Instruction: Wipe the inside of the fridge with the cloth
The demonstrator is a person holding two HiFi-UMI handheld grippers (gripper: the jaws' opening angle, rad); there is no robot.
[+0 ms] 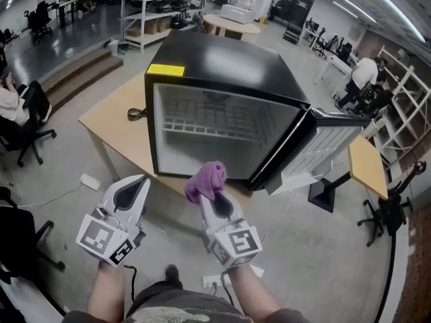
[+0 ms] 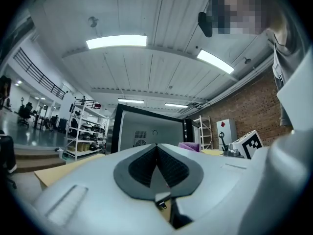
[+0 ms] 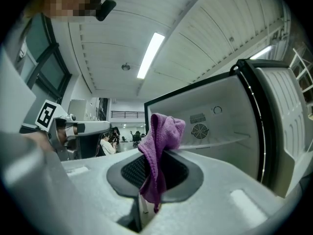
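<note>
Lower centre of the head view: the right gripper (image 1: pixel 217 206) has its jaws pinched on the purple cloth (image 1: pixel 205 180) — it bunches above the tips, just below the open black fridge (image 1: pixel 222 66); the fridge stands on a wooden table (image 1: pixel 111 116), its door (image 1: pixel 326 147) swung right. The left gripper (image 1: pixel 131 194), lower left, has its jaws closed together — nothing between them.

Left gripper (image 1: pixel 138 186): jaws pressed together, empty, low before the fridge (image 1: pixel 222 62). Right gripper (image 1: pixel 214 204): nearer its opening, clamped on cloth (image 1: pixel 206 179).
</note>
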